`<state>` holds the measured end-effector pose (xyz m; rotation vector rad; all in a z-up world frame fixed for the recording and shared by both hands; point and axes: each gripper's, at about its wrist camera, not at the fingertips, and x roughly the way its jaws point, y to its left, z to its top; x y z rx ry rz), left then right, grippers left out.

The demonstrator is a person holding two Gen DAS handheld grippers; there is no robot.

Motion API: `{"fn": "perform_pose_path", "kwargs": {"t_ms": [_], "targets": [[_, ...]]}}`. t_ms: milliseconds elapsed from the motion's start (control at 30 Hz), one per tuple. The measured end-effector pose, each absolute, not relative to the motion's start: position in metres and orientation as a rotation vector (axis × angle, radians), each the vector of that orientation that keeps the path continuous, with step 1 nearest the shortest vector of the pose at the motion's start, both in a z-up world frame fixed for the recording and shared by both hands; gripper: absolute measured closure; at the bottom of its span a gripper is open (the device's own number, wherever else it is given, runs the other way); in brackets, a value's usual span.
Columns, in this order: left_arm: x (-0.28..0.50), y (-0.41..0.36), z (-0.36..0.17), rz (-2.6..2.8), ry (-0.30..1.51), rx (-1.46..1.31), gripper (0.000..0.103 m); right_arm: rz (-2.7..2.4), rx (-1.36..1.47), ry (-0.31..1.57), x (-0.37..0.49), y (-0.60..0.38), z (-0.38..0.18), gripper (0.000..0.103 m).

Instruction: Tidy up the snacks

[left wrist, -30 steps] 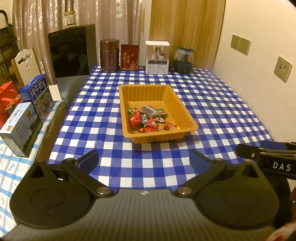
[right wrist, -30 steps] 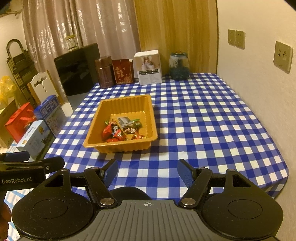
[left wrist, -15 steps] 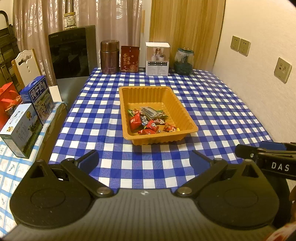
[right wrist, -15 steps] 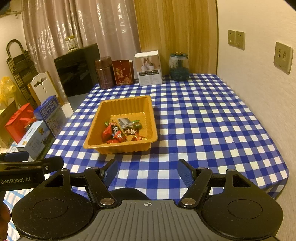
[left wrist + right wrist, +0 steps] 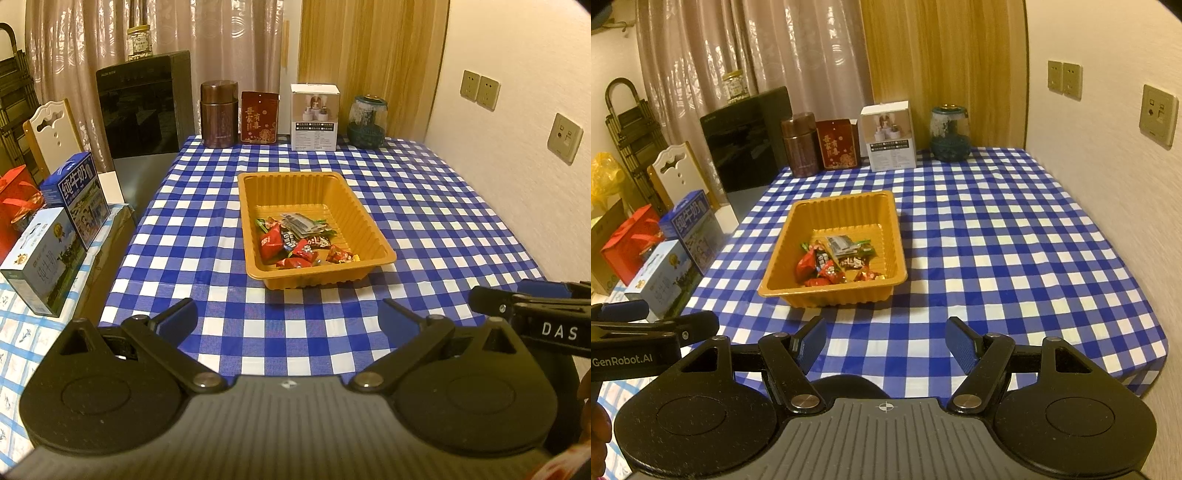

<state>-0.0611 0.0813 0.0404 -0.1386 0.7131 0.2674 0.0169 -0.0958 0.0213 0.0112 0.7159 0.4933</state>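
The snacks [image 5: 297, 240] lie heaped in the near end of an orange tray [image 5: 354, 206] that sits about mid-table on the blue checked cloth; its far end is bare. No wrapper shows loose on the table [image 5: 424, 206], so the gathering looks done and little seems left. The left hand-held gripper [image 5: 286, 319] and right hand-held gripper [image 5: 886, 345] hover short of the tray over the near edge, jaws wide and empty. A brown canister [image 5: 218, 114], red tin [image 5: 258, 117], white box [image 5: 314, 117] and glass jar [image 5: 366, 117] line the far edge.
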Motion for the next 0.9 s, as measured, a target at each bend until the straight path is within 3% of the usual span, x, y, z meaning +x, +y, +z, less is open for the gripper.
{"fn": "perform_pose_path", "kwargs": {"t_ms": [900], "targets": [[-0.0600, 0.0818, 0.0406, 0.267, 0.713, -0.135, 0.000, 0.494, 0.012, 0.715, 0.0187, -0.0964, 0.0220, 0.032]]}}
